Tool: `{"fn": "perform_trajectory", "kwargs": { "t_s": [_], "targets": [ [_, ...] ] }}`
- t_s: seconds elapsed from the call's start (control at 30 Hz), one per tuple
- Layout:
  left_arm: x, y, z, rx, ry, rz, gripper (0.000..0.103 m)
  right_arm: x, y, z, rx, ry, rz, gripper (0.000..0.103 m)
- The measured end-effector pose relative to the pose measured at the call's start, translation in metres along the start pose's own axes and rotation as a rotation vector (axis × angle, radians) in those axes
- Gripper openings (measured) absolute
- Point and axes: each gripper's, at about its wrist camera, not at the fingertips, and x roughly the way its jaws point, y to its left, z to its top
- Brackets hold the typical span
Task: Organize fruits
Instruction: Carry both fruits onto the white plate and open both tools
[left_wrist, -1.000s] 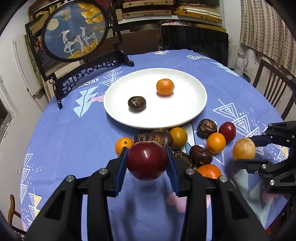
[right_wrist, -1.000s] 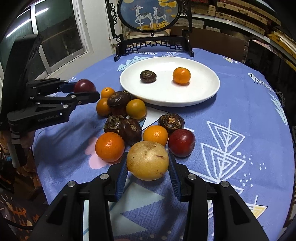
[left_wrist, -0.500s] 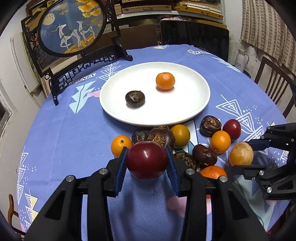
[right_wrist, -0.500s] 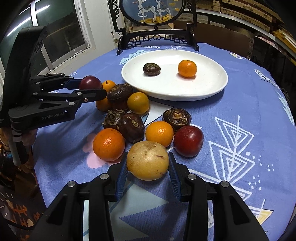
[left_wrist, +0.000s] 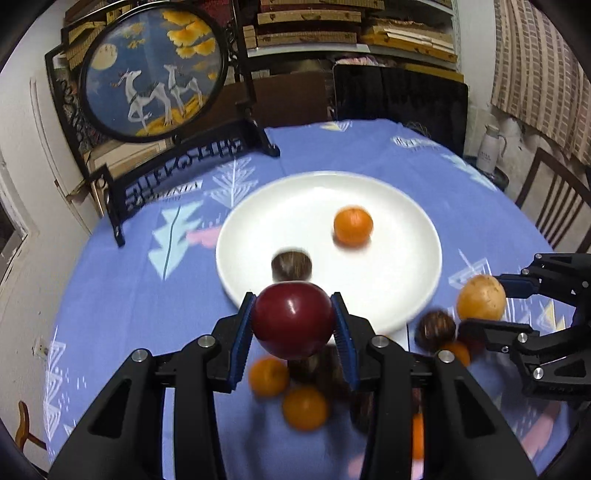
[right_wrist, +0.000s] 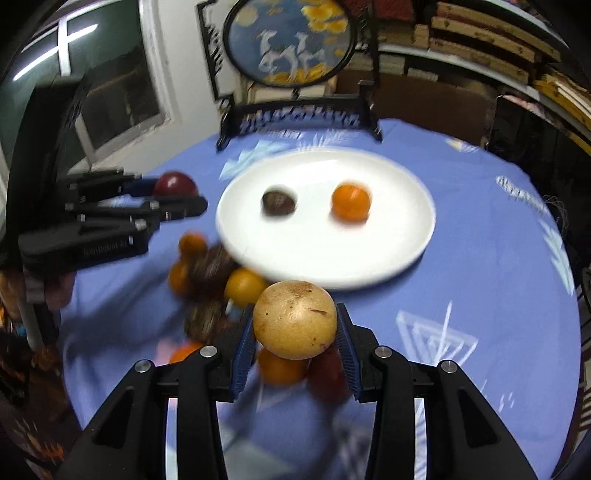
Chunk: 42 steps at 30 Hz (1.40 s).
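Left gripper (left_wrist: 293, 321) clamped on red fruit (left_wrist: 292, 319), frame centre; right gripper (right_wrist: 294, 320) clamped on yellow fruit (right_wrist: 294, 319), below white plate (right_wrist: 406, 236).

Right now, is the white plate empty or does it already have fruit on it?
Not empty. The white plate holds a small orange fruit and a dark brown fruit.

A round worktop (left_wrist: 122, 306) in a blue patterned cloth fills the room. Behind it stand a framed deer screen (left_wrist: 151, 70), shelves of stacked wood (left_wrist: 354, 33) and dark chairs (left_wrist: 399, 96). White walls (left_wrist: 22, 122), a window (right_wrist: 110, 85) and a striped curtain (left_wrist: 539, 59) surround it.
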Motion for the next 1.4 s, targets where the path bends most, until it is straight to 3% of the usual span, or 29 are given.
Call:
{"fn": "perform_trajectory", "kwargs": {
  "t_s": [0.13, 0.6, 0.67, 0.7, 0.77, 0.83, 1.1, 1.4],
  "targets": [
    [0.021, -0.001, 0.024, 0.002, -0.002, 0.02, 0.04, 0.012, -0.011, 0.026, 0.031, -0.032, -0.007, 0.042],
    [0.102, 0.015, 0.052, -0.051, 0.094, 0.073, 0.04, 0.086, -0.039, 0.066, 0.084, 0.055, -0.046, 0.043],
    [0.104, 0.014, 0.052, -0.045, 0.093, 0.075, 0.041, 0.089, -0.042, 0.069, 0.087, 0.055, -0.065, 0.049],
    [0.103, 0.014, 0.052, -0.043, 0.087, 0.08, 0.049, 0.087, -0.043, 0.071, 0.092, 0.047, -0.072, 0.061],
    [0.095, 0.015, 0.051, -0.042, 0.058, 0.085, 0.057, 0.077, -0.047, 0.071, 0.109, 0.001, -0.087, 0.063],
    [0.085, 0.016, 0.049, -0.042, 0.04, 0.077, 0.057, 0.069, -0.049, 0.069, 0.115, -0.009, -0.079, 0.063],
    [0.04, 0.018, 0.025, -0.051, -0.001, 0.068, 0.067, 0.029, -0.032, 0.032, 0.095, -0.011, -0.061, 0.068],
    [-0.009, 0.037, -0.026, -0.082, -0.01, 0.047, 0.077, -0.017, 0.03, -0.042, -0.031, 0.015, 0.067, 0.07]
  ]
}}
